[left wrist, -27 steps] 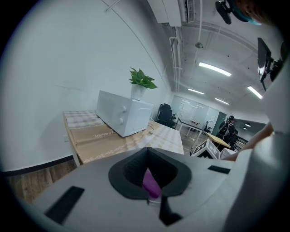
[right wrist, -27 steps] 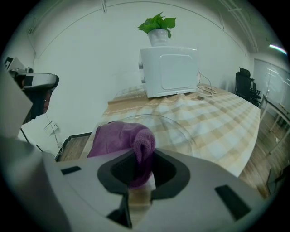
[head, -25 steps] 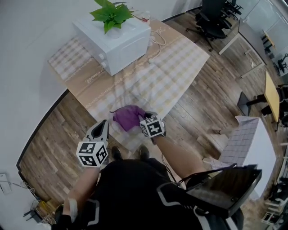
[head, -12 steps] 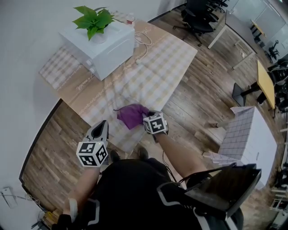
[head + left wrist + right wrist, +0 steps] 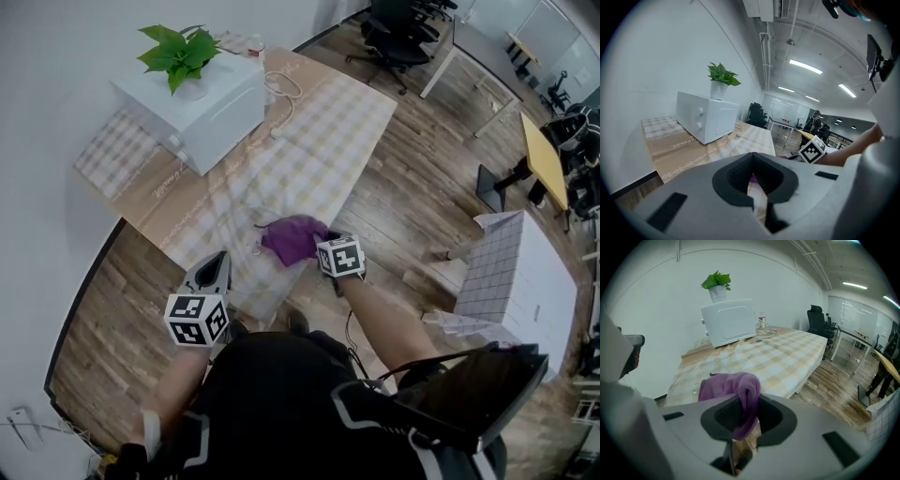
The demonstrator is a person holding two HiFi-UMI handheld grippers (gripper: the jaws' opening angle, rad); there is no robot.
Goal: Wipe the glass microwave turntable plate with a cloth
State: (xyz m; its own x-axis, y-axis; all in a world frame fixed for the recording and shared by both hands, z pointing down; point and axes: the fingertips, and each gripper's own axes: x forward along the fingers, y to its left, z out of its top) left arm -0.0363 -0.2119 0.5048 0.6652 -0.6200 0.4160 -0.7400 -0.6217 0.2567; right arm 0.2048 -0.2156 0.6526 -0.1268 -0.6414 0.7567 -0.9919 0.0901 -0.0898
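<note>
The desk [image 5: 319, 122] carries the white microwave [image 5: 192, 108] at its far end. Well out in front of the microwave, the glass plate [image 5: 686, 376] lies flat and face up, likely so it can be rubbed from above. Being round, it has no long axis. The purple cloth [image 5: 292, 239] is bunched over the plate's edge farthest from the microwave, trailing back toward it. The right claw [image 5: 743, 432] pinches a fold of the cloth. The left claw [image 5: 217, 262] shows only a narrow gap, perhaps steadying the rim, though that cannot be told.
</note>
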